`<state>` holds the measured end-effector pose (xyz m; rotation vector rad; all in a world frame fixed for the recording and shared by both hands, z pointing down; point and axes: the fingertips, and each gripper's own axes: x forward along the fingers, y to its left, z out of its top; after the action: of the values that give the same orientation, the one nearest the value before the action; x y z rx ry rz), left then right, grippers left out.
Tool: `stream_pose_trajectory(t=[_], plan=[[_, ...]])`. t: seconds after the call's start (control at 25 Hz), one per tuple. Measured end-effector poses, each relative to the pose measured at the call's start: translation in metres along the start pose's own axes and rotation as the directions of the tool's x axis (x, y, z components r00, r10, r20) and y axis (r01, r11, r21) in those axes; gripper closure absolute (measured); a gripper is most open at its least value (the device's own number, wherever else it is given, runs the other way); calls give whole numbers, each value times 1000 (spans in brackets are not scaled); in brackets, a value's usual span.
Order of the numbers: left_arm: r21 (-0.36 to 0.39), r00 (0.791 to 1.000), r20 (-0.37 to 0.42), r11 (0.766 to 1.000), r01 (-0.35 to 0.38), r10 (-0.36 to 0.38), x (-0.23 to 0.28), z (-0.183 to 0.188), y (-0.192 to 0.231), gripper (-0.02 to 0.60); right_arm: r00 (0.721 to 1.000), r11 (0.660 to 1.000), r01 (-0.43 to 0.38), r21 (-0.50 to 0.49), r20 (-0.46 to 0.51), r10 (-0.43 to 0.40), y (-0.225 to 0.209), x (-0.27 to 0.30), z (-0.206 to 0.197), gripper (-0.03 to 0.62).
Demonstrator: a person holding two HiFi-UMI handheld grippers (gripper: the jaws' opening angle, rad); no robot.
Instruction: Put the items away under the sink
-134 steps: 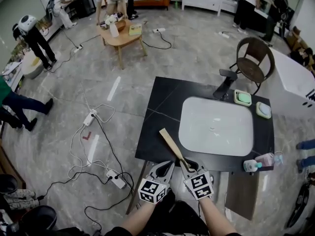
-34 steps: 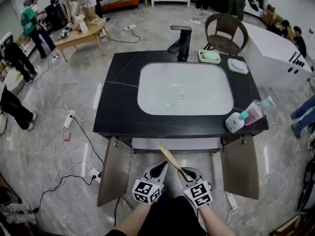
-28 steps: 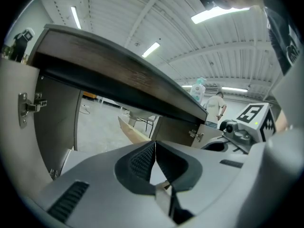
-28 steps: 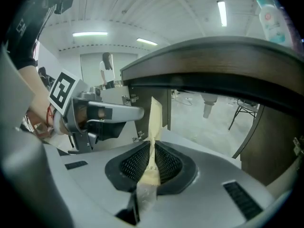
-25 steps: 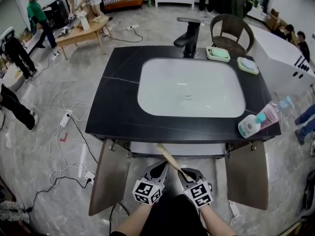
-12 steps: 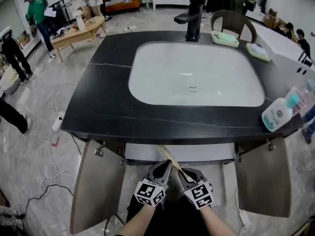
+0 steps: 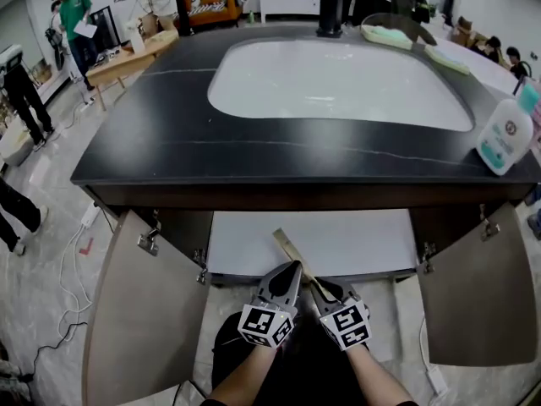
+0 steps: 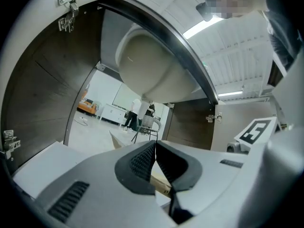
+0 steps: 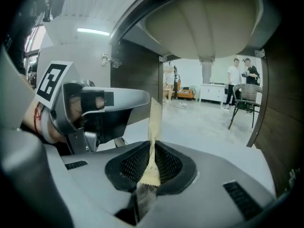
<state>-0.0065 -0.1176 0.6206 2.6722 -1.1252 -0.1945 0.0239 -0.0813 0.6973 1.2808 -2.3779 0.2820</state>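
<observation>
Grey right gripper [image 7: 328,291]: jaws clamped on low end of tan stick [image 7: 290,248]. Stick slants up-left over white cabinet floor [image 7: 355,244], btwn open left door [image 7: 139,311] and right door [image 7: 478,299], below countertop [image 7: 254,155]. Left gripper [image 7: 290,271] just beside, jaws together, empty. Risks: stick held at one end only, so poss. pivot in pads; free tip may clip counter edge or drain pipe [image 9: 205,70] going in; left gripper close enough to knock it.

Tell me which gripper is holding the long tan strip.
The right gripper: its fingers clamp the long tan strip. The left gripper is shut with nothing between its fingers.
</observation>
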Motion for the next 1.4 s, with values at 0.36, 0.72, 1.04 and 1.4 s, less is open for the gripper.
stream_pose_trajectory(t=[0.36, 0.72, 1.04, 1.4], plan=[[7, 1000, -25, 1000, -9, 9, -2, -35, -2, 572, 1000, 1000, -6, 8, 11, 6, 2, 18, -17, 543], [-25, 990, -80, 993, -116, 114, -8, -71, 24, 572, 999, 998, 27, 61, -35, -25, -12, 46, -47, 543], [-58, 990, -97, 992, -110, 104, 0, -88, 18, 572, 995, 997, 42, 71, -95, -35, -23, 68, -63, 543], [-82, 991, -86, 990, -113, 106, -5, -85, 24, 572, 987, 996, 62, 61, -153, -52, -36, 86, -70, 543]])
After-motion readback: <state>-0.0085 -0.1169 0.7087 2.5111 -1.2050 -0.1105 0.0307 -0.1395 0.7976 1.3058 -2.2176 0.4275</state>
